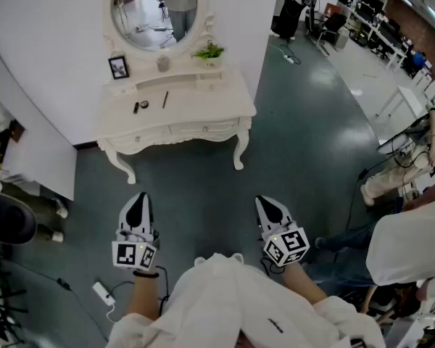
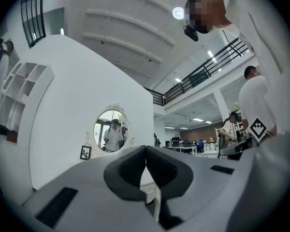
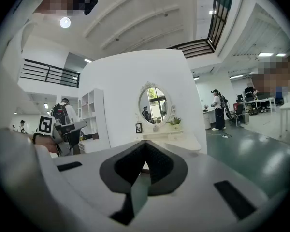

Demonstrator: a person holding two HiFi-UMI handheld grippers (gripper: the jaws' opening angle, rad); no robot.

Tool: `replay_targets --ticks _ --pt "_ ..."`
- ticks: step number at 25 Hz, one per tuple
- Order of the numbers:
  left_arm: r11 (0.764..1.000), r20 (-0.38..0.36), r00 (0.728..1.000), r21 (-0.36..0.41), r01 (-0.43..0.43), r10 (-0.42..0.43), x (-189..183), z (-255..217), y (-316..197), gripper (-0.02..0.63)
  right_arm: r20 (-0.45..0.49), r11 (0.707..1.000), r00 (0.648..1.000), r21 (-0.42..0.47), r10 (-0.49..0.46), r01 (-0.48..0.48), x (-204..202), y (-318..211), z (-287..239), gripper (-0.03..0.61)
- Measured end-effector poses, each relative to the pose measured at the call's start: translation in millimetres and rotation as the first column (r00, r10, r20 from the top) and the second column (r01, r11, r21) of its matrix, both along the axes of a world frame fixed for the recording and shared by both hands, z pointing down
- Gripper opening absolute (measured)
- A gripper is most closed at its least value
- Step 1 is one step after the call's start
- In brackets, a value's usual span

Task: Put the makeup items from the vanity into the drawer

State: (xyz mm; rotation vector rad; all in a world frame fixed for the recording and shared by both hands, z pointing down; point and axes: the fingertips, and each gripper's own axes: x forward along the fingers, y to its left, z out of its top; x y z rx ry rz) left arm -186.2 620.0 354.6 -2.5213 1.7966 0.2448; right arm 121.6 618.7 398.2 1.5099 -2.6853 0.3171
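Makeup items: a pencil (image 1: 165, 99), a round compact (image 1: 144, 104) and a small dark tube (image 1: 136, 107) lie on the vanity (image 1: 210, 96) top.
Drawers (image 1: 203, 128): closed, contents hidden.
Left gripper (image 1: 138, 201): jaws pressed together, empty, well apart from the vanity.
Right gripper (image 1: 267, 205): likewise closed, holding nothing.

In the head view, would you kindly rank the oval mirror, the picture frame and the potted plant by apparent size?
1. oval mirror, clearly largest.
2. potted plant and picture frame look about alike, so they are left unranked.

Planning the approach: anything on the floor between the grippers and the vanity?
Head view: only bare floor between left gripper, right gripper and vanity.
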Motion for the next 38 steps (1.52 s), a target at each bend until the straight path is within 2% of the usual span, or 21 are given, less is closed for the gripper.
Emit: replay_targets --ticks 14,18,19,21,24,30,38 --pt "1.000 -0.008 1.000 0.008 -0.008 0.008 -16.1 0.9 4.1 0.028 0.032 1.000 0.999 -0.012 0.018 -0.018 -15.9 0.4 4.0 0.017" --pt "0.999 -0.015 0.999 0.032 -0.043 0.043 -19.5 0.9 5.7 0.031 0.031 1.000 0.999 -0.018 0.018 -0.018 -29.6 -2.5 7.1 0.017" --pt "0.998 -0.013 0.999 0.041 -0.052 0.053 -20.2 0.8 6.2 0.054 0.029 1.000 0.999 -0.018 0.018 -0.017 -33.8 -3.7 7.6 0.017" --pt "0.996 -0.004 0.998 0.053 -0.065 0.066 -22.4 0.7 6.8 0.227 0.018 1.000 1.000 -0.015 0.015 -0.015 -42.3 -5.6 7.4 0.017" --pt "0.996 0.019 0.998 0.065 -0.062 0.061 -29.7 0.4 7.3 0.304 -0.007 1.000 1.000 -0.007 0.016 -0.016 -53.2 -6.9 5.1 0.017" --pt "0.997 0.019 1.000 0.074 -0.019 0.017 -50.8 5.5 -0.4 0.348 -0.014 1.000 1.000 -0.012 0.027 -0.027 -69.1 -9.6 8.6 0.017" --pt "0.999 0.003 1.000 0.042 -0.030 0.030 -49.1 17.7 -24.0 0.354 -0.007 1.000 1.000 -0.022 0.010 -0.011 -77.2 -31.3 19.0 0.017"
